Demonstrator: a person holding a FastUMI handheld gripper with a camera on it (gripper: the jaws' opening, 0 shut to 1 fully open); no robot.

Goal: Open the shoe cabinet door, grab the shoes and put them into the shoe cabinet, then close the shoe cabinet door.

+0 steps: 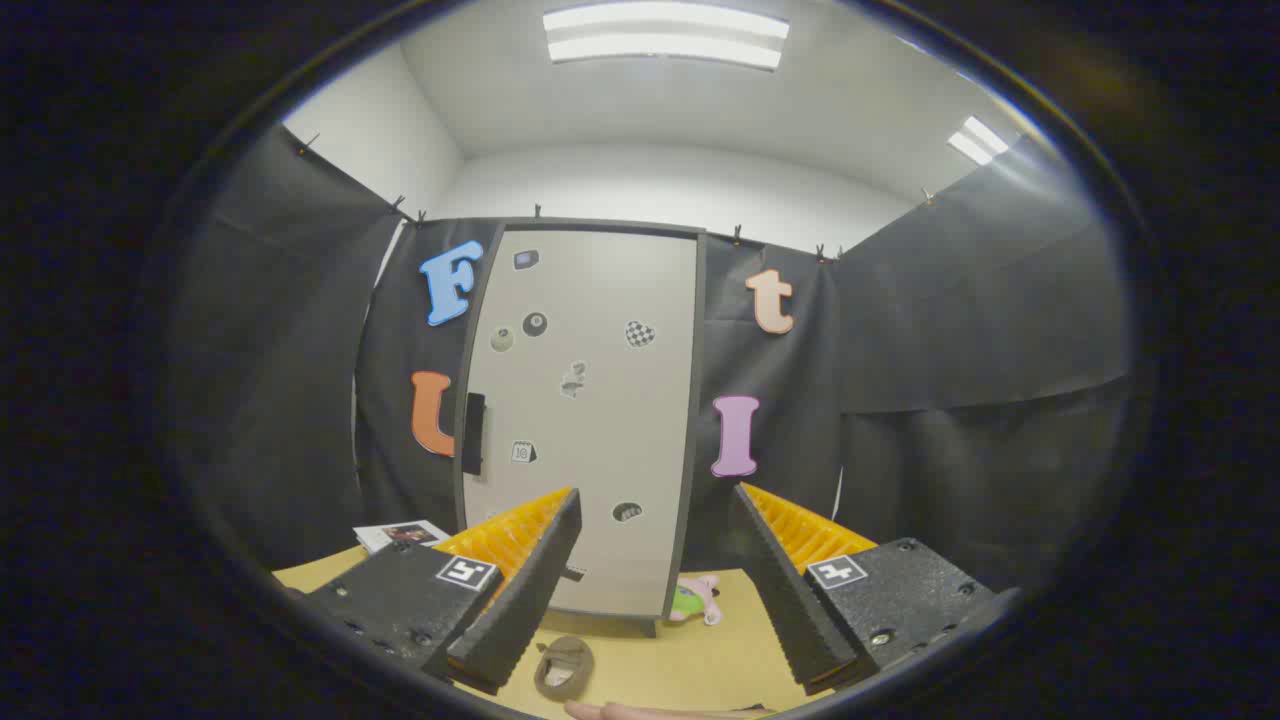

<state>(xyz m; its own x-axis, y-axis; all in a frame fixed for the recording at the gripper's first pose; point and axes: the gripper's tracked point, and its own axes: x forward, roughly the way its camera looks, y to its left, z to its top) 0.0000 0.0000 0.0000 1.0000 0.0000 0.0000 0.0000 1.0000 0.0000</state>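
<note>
Shoe, seemingly a slipper, low between the parted fingers.

Lit evenly from above by two ceiling light panels, the nearer one blown out to plain white, a second glaring off to the side. Bright on the ceiling and on the pale cabinet door; dim across the dark cloth walls, with little detail in the folds. Soft, short shadows only, under the cabinet and beside the shoe on the bench. Strong fisheye bending: door edges bowed, walls curving inward. Sharp in the middle, softer and slightly smeared toward the rim. Gripper fingers spread apart, close to the lens, a little soft at the tips.
</note>
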